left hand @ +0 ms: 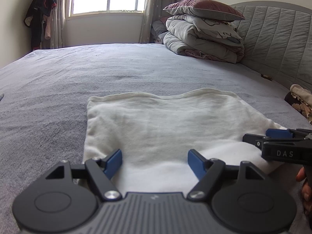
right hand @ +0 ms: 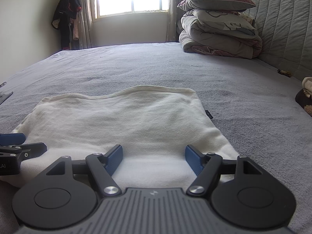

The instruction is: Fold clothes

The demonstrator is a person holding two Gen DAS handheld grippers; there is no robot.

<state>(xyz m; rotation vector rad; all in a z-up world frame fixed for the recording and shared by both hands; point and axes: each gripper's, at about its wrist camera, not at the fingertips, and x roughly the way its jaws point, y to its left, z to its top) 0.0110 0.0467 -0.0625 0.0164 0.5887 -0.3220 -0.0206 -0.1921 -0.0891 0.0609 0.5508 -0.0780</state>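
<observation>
A cream-white garment (left hand: 159,124) (right hand: 120,117) lies flat on the grey bed, folded into a rough rectangle with its hemmed edge on the far side. My left gripper (left hand: 155,160) hovers open over the garment's near edge, nothing between its blue pads. My right gripper (right hand: 154,159) is open the same way over the near edge, further right. Each gripper shows in the other's view: the right one (left hand: 273,138) at the garment's right side, the left one (right hand: 17,142) at its left side.
The grey bedspread (left hand: 117,74) stretches far ahead and left. A stack of folded quilts and a pillow (left hand: 204,29) sits at the back right against the padded headboard (left hand: 276,39). More cloth (left hand: 300,101) lies at the right edge. Clothes hang in the corner (left hand: 41,17).
</observation>
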